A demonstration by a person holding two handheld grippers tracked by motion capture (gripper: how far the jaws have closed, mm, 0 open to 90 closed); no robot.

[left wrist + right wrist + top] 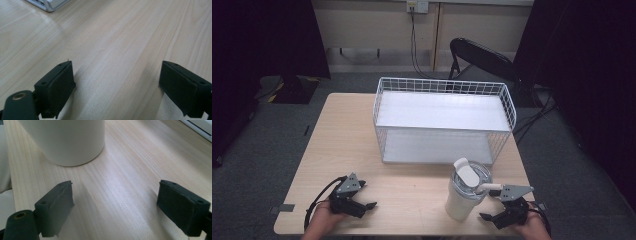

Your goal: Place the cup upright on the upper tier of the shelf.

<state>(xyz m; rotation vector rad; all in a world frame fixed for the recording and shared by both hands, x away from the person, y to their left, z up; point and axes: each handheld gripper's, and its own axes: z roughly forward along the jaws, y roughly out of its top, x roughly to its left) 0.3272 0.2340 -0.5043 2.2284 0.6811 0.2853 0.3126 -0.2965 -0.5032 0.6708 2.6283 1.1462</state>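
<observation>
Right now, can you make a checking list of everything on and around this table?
Surface: light wooden table, bare between things.
Job's things: white tumbler with lid and handle, upright near the front edge; white wire rack with two shelves behind it.
Clutter: nothing seen.
Grippers: left gripper open over bare wood; right gripper open beside the tumbler, apart from it.
Cables: a black cable loops from the left gripper.
Surroundings: grey floor, black chair, wall socket with lead.
</observation>
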